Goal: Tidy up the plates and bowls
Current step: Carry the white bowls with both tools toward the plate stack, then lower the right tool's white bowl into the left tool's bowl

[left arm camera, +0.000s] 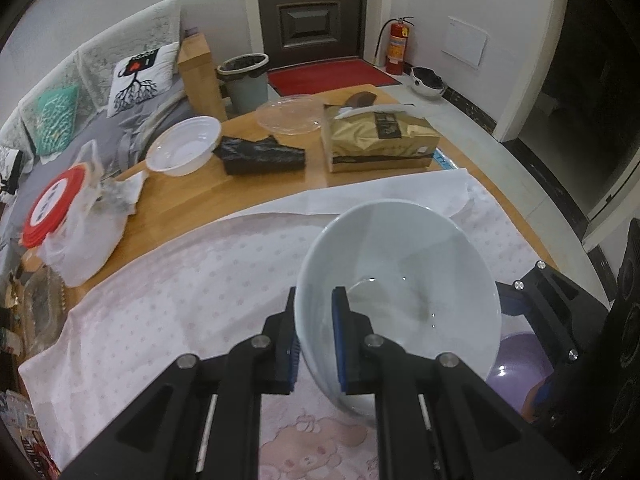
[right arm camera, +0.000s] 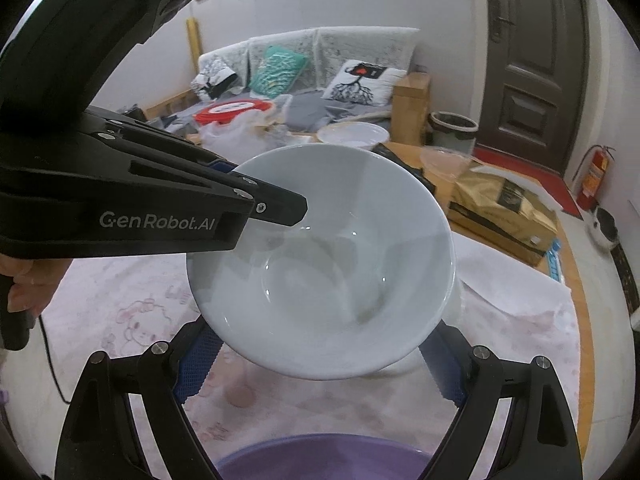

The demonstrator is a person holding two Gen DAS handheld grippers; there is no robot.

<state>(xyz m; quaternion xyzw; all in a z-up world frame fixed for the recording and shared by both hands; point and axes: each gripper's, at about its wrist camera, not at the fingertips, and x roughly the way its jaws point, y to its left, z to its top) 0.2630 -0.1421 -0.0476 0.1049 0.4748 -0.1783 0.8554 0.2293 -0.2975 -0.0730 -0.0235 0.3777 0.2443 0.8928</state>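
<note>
A: What's the biggest thing in play?

B: The table [left arm camera: 192, 196], with a pink patterned cloth [left arm camera: 180, 280] spread under both grippers. Above the cloth, the white bowl [left arm camera: 400, 280] is lifted and tilted, its wall pinched between the fingers of the left gripper [left arm camera: 314, 336], one finger inside the rim and one outside. The jaws are nearly together, with only the bowl's wall between them.

A: And the right gripper [right arm camera: 320, 364]?

B: Wide open. Its two blue-padded fingers [right arm camera: 198, 360] stand either side of the bowl's underside, just below the near rim; I can't tell whether they touch it. It holds nothing.

A: How will that bowl handle?

B: It looks like glazed ceramic: stiff, fairly heavy for a one-sided pinch, slick, and breakable if dropped. I'd judge the rim grip workable but prone to swinging, so a second hold on the opposite wall would steady it.

A: Anything in it?

B: It looks empty, with only reflections on the glaze.

A: Other containers?

B: A purple bowl [right arm camera: 324, 460] sits right beneath the right gripper, its inside mostly out of sight. Farther ahead of the left gripper, a white plastic bowl [left arm camera: 184, 148] looks empty, and a clear plastic dish [left arm camera: 290, 114] sits beside a gold tissue box [left arm camera: 380, 140]. To the left is a bagged tub with a red lid [left arm camera: 56, 204]; its contents are hidden.
</note>
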